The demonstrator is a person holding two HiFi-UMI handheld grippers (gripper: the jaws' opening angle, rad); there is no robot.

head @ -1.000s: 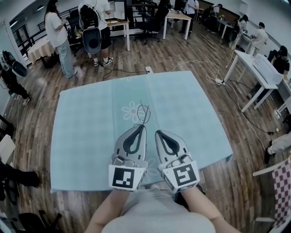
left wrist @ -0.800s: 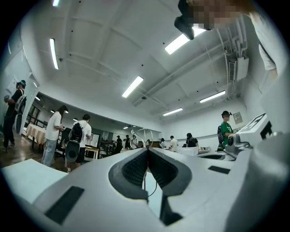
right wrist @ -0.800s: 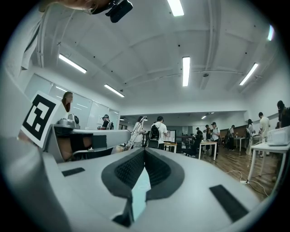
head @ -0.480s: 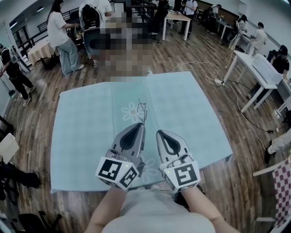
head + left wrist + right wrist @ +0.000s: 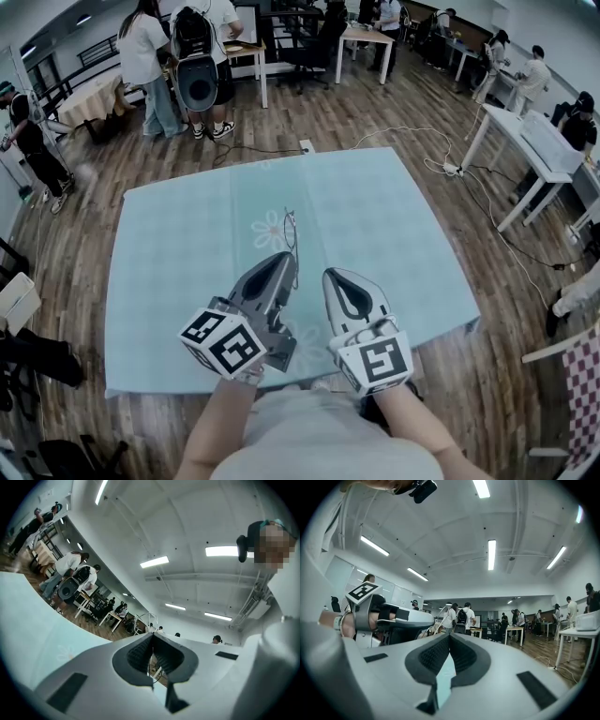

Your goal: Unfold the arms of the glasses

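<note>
Thin wire-framed glasses [image 5: 292, 234] stick out from the tip of my left gripper [image 5: 292, 255], held above the teal tablecloth [image 5: 169, 244] near its middle. The left gripper is shut on the glasses and is rolled onto its side, its marker cube [image 5: 223, 342] tipped to the left. In the left gripper view the wire frame [image 5: 149, 620] rises just past the closed pads [image 5: 140, 653]. My right gripper [image 5: 328, 274] hangs beside it to the right, shut with nothing between its jaws. From the right gripper view the left gripper [image 5: 393, 618] is close on the left.
The cloth has a white flower print [image 5: 270, 230]. Several people stand by tables [image 5: 192, 56] at the back of the room. White desks [image 5: 534, 150] and floor cables [image 5: 450, 169] lie to the right, and a checked chair [image 5: 581, 375] is at the right edge.
The left gripper has rolled, its marker cube swinging out to the left, and the glasses turned with it from a face-on loop to nearly edge-on. The right gripper stayed still.
</note>
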